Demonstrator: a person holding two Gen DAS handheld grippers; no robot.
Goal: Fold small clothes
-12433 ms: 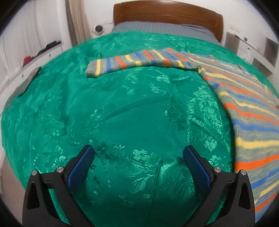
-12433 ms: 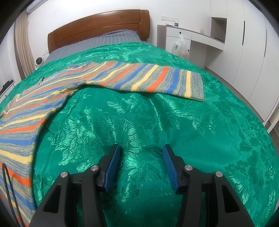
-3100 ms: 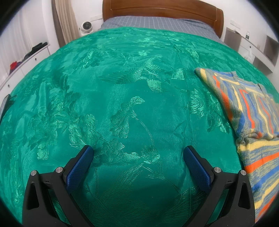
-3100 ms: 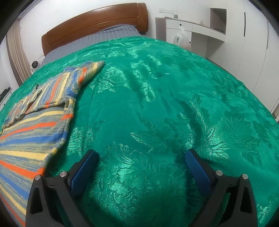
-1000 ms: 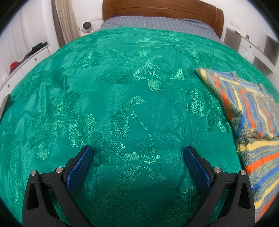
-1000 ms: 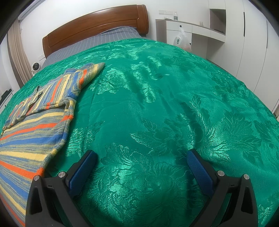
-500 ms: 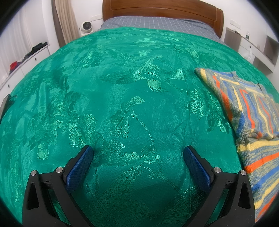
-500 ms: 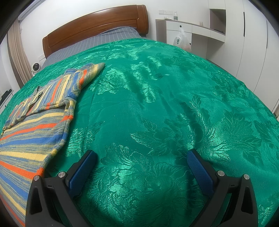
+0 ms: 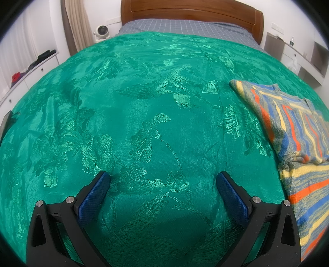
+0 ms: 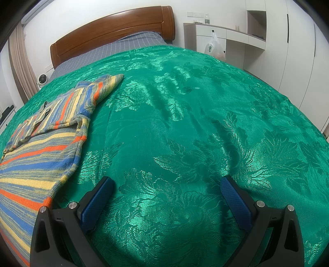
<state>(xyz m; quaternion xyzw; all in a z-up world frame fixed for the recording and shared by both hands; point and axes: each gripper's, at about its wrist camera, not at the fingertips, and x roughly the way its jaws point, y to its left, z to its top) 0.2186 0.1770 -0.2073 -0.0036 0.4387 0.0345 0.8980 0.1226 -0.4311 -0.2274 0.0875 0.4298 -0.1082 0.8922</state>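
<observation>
A small striped knit sweater (image 9: 296,131) in orange, blue, yellow and grey lies on the green bedspread (image 9: 144,106), both sleeves folded in over its chest. It is at the right edge of the left wrist view and at the left of the right wrist view (image 10: 41,143). My left gripper (image 9: 162,180) is open and empty above bare bedspread, left of the sweater. My right gripper (image 10: 166,184) is open and empty above bare bedspread (image 10: 205,123), right of the sweater.
A wooden headboard (image 9: 191,10) and grey checked sheet (image 9: 185,24) are at the far end. A small white fan (image 9: 100,31) stands by the curtain. White drawers (image 9: 30,67) run along the left. A white desk with a plastic bag (image 10: 213,48) and wardrobes are at the right.
Since 12 s ago both outstretched sleeves were folded in over the body and the right gripper opened wide. Over the last second nothing has visibly moved.
</observation>
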